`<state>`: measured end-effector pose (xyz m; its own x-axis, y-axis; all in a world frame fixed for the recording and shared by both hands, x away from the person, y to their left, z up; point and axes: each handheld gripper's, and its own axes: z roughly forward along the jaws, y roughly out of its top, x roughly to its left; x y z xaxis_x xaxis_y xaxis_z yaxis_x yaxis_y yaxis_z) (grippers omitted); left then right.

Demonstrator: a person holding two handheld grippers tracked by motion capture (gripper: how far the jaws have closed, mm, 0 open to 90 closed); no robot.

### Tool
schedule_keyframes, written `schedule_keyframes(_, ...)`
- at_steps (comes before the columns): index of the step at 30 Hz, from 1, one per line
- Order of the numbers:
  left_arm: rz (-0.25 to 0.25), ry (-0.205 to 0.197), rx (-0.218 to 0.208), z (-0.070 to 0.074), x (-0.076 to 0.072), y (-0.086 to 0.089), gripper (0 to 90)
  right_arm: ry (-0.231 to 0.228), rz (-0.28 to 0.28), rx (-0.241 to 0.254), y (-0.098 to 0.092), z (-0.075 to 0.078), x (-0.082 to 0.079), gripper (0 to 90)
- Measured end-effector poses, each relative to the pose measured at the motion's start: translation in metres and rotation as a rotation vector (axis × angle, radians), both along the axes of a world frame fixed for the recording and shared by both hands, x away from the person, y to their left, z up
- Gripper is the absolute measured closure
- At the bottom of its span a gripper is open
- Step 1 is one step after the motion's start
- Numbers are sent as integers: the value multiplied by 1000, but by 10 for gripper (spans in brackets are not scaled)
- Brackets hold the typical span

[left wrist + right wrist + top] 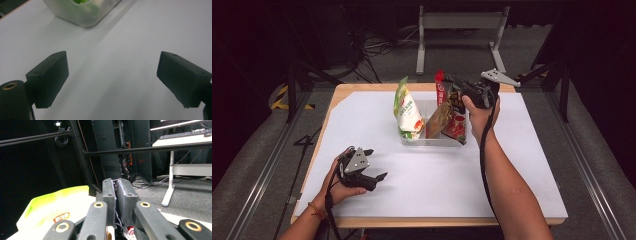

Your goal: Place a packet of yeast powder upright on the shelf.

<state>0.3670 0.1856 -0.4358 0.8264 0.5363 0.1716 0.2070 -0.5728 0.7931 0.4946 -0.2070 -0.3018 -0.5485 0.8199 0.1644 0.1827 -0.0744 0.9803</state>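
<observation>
A clear plastic bin (432, 141) stands at the back middle of the white table cover. In it a green and white snack bag (408, 112) stands at the left, with a narrow red bag (440, 87) upright behind the middle. My right gripper (455, 82) hangs over the bin's right part, shut on the top edge of a dark brown and red snack bag (453, 117) whose lower end is inside the bin. The right gripper view has the jaws (116, 181) pressed on the bag's thin foil edge (115, 213). My left gripper (378, 162) rests low at the front left, open (112, 62) with nothing between its pads.
The white cover (437, 185) spreads wide in front of the bin and to both sides. The bin's corner (82, 15) lies ahead of the left gripper. Behind the table a grey metal stand (459, 22) and cables sit on the floor. Dark rails run along both sides.
</observation>
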Motion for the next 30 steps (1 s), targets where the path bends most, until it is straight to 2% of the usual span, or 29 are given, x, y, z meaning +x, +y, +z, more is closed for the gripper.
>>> schedule_keyframes(2, -2, 0, 2, 0, -1, -1, 112, 0, 1, -1, -1, 0, -2, 823)
schedule_keyframes(8, -3, 3, 8, -1, 0, 0, 111, -8, 12, -73, -5, 0, -4, 737)
schedule_keyframes(13, -3, 3, 12, -2, 0, 0, 111, 5, 11, -99, -11, 0, -5, 658)
schedule_keyframes(16, 1, 7, 12, -2, 0, 1, 111, 17, 10, -144, -13, 0, -8, 560)
schedule_keyframes(17, 2, 7, 13, -2, 0, 1, 111, 23, 9, -150, -14, 0, -9, 552)
schedule_keyframes(23, 5, 9, 12, -3, 0, 1, 111, 21, 40, -184, -28, -3, -23, 546)
schedule_keyframes(30, 4, 10, 20, -3, -1, 1, 110, 17, 77, -255, -41, -14, -48, 660)
